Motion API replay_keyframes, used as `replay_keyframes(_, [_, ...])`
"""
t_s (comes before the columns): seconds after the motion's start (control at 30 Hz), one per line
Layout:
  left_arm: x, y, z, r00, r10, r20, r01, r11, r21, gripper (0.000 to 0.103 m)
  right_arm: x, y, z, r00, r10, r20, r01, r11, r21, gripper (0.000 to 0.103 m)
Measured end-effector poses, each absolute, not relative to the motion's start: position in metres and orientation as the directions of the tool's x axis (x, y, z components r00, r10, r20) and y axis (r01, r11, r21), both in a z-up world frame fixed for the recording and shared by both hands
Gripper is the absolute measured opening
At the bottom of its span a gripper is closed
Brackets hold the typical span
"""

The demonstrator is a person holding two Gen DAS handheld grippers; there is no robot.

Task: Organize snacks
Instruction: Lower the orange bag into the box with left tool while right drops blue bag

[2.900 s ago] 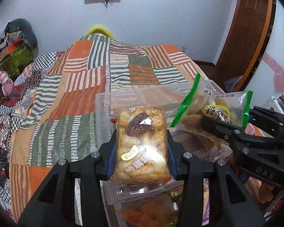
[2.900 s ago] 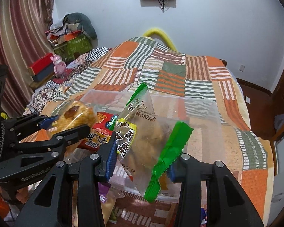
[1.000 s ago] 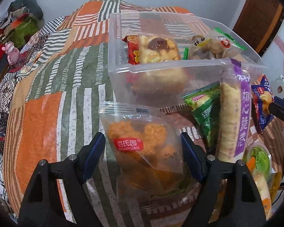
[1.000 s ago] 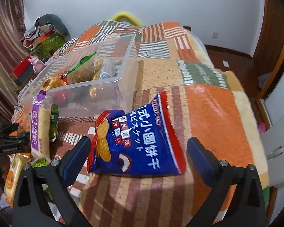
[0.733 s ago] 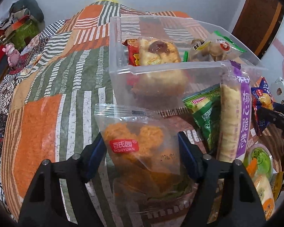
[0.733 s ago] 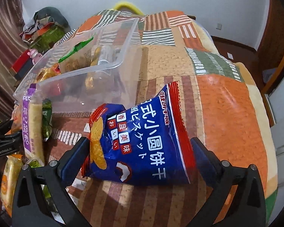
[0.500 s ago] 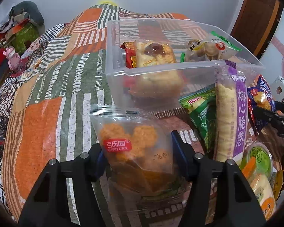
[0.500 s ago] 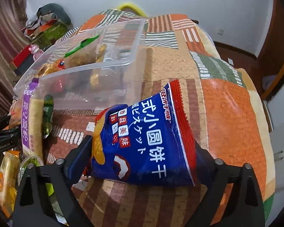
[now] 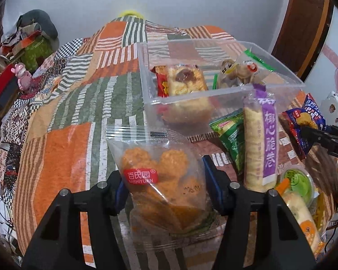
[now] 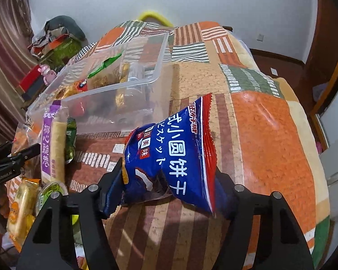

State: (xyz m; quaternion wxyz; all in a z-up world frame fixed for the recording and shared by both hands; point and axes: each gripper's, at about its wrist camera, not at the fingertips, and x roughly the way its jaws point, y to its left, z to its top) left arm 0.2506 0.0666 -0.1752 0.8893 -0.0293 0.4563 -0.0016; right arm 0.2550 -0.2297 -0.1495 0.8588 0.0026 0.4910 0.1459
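Note:
My left gripper (image 9: 164,186) is shut on a clear bag of orange fried snacks (image 9: 160,180) with a red label, held just above the bed. My right gripper (image 10: 169,186) is shut on a blue and red biscuit bag (image 10: 175,157), also visible at the right of the left wrist view (image 9: 304,123). A clear plastic bin (image 9: 191,96) stands ahead on the quilt and holds a pastry pack (image 9: 187,78) and a green-edged snack bag (image 9: 241,72). The bin shows in the right wrist view (image 10: 115,105) to the left of the blue bag.
A purple roll pack (image 9: 261,144), a green packet (image 9: 232,135) and a green jelly cup (image 9: 297,180) lie right of my left gripper. The patchwork quilt (image 9: 67,146) covers the bed. Clutter and a pink toy (image 9: 22,78) sit at far left.
Both grippers closed from open onto their bags: the left on the orange snack bag, the right on the blue biscuit bag. Both bags are now lifted slightly off the quilt.

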Motion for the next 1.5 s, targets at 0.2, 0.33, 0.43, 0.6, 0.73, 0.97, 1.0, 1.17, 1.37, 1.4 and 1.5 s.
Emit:
replay_keyframes(0.2, [0.244, 0.068, -0.161, 0.608, -0.032, -0.793, -0.026, 0.998, -0.060, 0.058, 0.245, -0.239, -0.136, 0.502, 0.250, -0.828, -0.229, 0.962, 0.151, 0.064])
replay_keyframes(0.33, [0.238, 0.068, -0.143, 0.640, -0.026, -0.768, -0.028, 0.998, -0.056, 0.058, 0.240, -0.240, -0.118, 0.538, 0.245, -0.807, -0.237, 0.962, 0.134, 0.064])
replay_keyframes(0.43, [0.236, 0.068, -0.129, 0.665, -0.024, -0.747, -0.030, 0.998, -0.059, 0.058, 0.239, -0.238, -0.104, 0.564, 0.258, -0.784, -0.247, 0.959, 0.138, 0.064])
replay_keyframes(0.6, [0.241, 0.071, -0.104, 0.709, -0.015, -0.705, -0.036, 0.998, -0.057, 0.058, 0.243, -0.228, -0.086, 0.602, 0.286, -0.746, -0.272, 0.951, 0.145, 0.064])
replay_keyframes(0.73, [0.250, 0.072, -0.091, 0.734, -0.023, -0.679, -0.027, 0.998, -0.062, 0.058, 0.250, -0.218, -0.078, 0.621, 0.301, -0.724, -0.289, 0.946, 0.146, 0.064])
replay_keyframes(0.97, [0.274, 0.066, -0.081, 0.755, -0.038, -0.655, -0.008, 0.998, -0.067, 0.058, 0.272, -0.191, -0.075, 0.628, 0.330, -0.705, -0.328, 0.934, 0.144, 0.064])
replay_keyframes(1.0, [0.279, 0.065, -0.081, 0.756, -0.039, -0.653, -0.006, 0.998, -0.066, 0.058, 0.274, -0.188, -0.075, 0.629, 0.334, -0.702, -0.335, 0.931, 0.144, 0.064])
replay_keyframes(1.17, [0.299, 0.059, -0.080, 0.765, -0.047, -0.642, 0.015, 0.998, -0.055, 0.058, 0.286, -0.166, -0.074, 0.631, 0.353, -0.691, -0.369, 0.920, 0.133, 0.065])
replay_keyframes(1.37, [0.322, 0.056, -0.081, 0.774, -0.053, -0.631, 0.033, 0.999, -0.043, 0.058, 0.307, -0.145, -0.081, 0.620, 0.366, -0.694, -0.400, 0.908, 0.122, 0.065])
replay_keyframes(1.4, [0.327, 0.056, -0.082, 0.775, -0.052, -0.630, 0.035, 0.999, -0.040, 0.058, 0.312, -0.142, -0.083, 0.614, 0.370, -0.698, -0.403, 0.906, 0.126, 0.065])
replay_keyframes(1.5, [0.338, 0.058, -0.086, 0.771, -0.057, -0.634, 0.036, 0.998, -0.046, 0.058, 0.322, -0.135, -0.089, 0.596, 0.377, -0.709, -0.411, 0.902, 0.134, 0.064])
